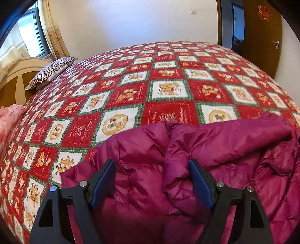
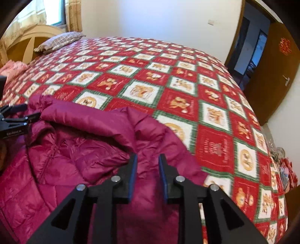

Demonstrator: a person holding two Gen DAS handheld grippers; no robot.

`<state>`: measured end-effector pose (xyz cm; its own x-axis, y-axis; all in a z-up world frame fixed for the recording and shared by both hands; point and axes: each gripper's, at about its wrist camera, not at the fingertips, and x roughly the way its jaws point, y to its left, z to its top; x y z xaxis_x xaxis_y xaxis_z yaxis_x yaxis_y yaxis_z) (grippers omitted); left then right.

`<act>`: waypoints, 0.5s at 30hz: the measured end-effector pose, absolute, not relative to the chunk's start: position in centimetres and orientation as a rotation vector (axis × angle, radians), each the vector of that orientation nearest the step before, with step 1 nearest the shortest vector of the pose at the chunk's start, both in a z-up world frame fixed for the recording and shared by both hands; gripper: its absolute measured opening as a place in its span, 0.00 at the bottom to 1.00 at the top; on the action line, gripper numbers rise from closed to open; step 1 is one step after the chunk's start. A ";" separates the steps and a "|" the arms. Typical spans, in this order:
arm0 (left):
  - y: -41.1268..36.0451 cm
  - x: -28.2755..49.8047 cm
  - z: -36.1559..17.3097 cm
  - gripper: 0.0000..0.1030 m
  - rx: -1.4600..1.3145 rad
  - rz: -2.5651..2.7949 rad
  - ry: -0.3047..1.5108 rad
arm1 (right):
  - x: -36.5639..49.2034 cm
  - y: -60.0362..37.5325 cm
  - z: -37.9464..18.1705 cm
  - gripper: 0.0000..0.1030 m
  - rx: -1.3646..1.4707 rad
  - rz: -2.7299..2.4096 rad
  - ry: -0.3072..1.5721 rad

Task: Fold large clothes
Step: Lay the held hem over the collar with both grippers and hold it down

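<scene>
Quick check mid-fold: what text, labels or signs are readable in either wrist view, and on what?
"GenRobot.AI", roughly; small and blurred: on the left gripper body, right wrist view.
Lettering in the bedspread's red squares: too blurred to read.
Red ornament on the door: not legible.
Jacket: no label visible.

Magenta down jacket (image 1: 215, 150) running off the lower edge, left gripper (image 2: 16, 120) being cut off by the right view's left edge, bedspread (image 2: 215, 112) prints blurring, doorway room (image 2: 251, 56) staying dim.

Magenta jacket (image 1: 215, 146); red-white-green checked bedspread (image 1: 168, 78), bear motifs perhaps.
</scene>
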<state>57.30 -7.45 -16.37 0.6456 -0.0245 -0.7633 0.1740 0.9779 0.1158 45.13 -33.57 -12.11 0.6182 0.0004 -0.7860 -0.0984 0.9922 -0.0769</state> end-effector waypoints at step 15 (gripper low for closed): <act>-12.4 59.5 -17.0 0.78 0.042 -0.192 0.875 | 50.7 -29.6 -13.5 0.26 0.196 0.131 0.828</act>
